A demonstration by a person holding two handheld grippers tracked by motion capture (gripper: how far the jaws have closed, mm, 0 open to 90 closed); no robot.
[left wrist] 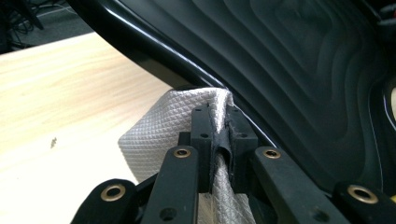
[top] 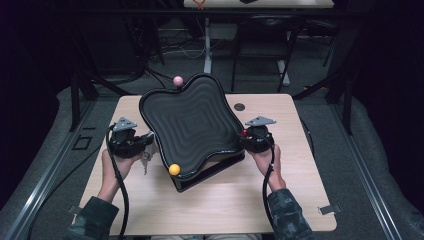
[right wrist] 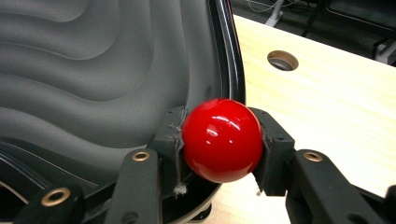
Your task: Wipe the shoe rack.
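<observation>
A black tray (top: 190, 120) with a rippled grey inside stands tilted on the wooden table, on a dark base. Ball knobs sit on its rim: pink (top: 177, 80) at the far corner, yellow (top: 174, 169) at the near corner, red (top: 244, 133) at the right. My left gripper (top: 150, 137) is shut on a white quilted cloth (left wrist: 159, 135), pinched between its pads (left wrist: 219, 126) right against the tray's left rim (left wrist: 154, 60). My right gripper (top: 246, 137) is shut on the red ball (right wrist: 219, 140), one pad on each side (right wrist: 220, 135), beside the tray's right rim (right wrist: 231, 56).
The light wooden table (top: 210, 200) has a round hole (top: 239, 107) behind the right gripper, also seen in the right gripper view (right wrist: 282, 60). Both forearms come in from the near edge. Desk legs and cables stand in the dark beyond the far edge.
</observation>
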